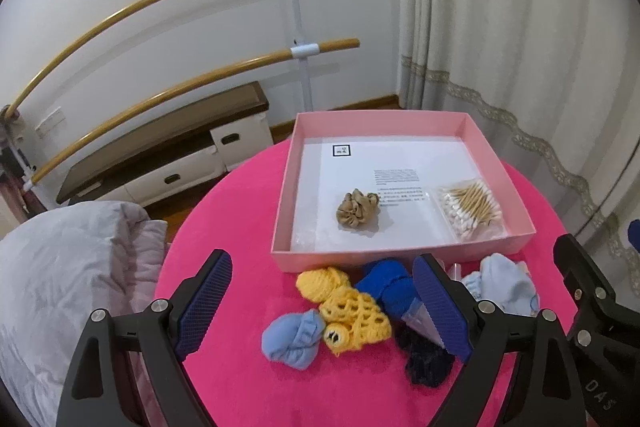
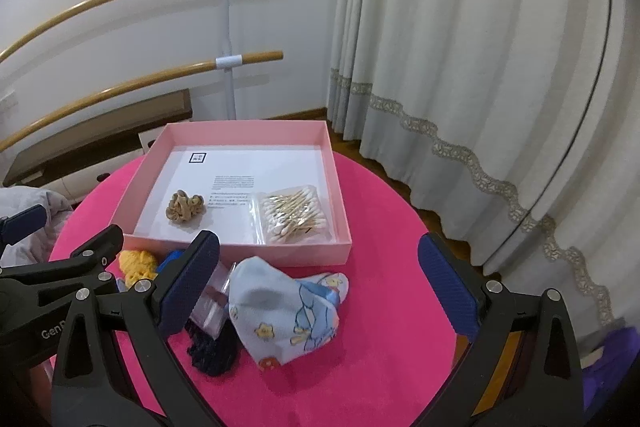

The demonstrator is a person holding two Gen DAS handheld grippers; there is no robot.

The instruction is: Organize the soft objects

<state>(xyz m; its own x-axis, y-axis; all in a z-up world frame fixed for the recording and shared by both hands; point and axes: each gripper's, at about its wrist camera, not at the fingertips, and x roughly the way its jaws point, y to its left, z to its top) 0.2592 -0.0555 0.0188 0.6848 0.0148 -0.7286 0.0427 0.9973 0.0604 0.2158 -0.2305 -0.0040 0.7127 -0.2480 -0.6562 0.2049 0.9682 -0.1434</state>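
Currently: left gripper (image 1: 320,301) and right gripper (image 2: 320,285) hover above tabletop (image 1: 224,219), jaws spread, nothing held. Soft items heaped at tabletop near edge, just beside pink box (image 1: 404,255) front wall: yellow crochet piece (image 1: 352,311), light-blue sock bundle (image 1: 292,339), printed sock (image 2: 280,311). Judgement: light, limp, compressible; pinch thickest bunched fold, not loose open mesh. Scrunchie (image 1: 357,207), cotton-swab bag (image 1: 470,213) already boxed.

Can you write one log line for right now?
left gripper: open | right gripper: open | pink box: tan scrunchie, cotton swabs
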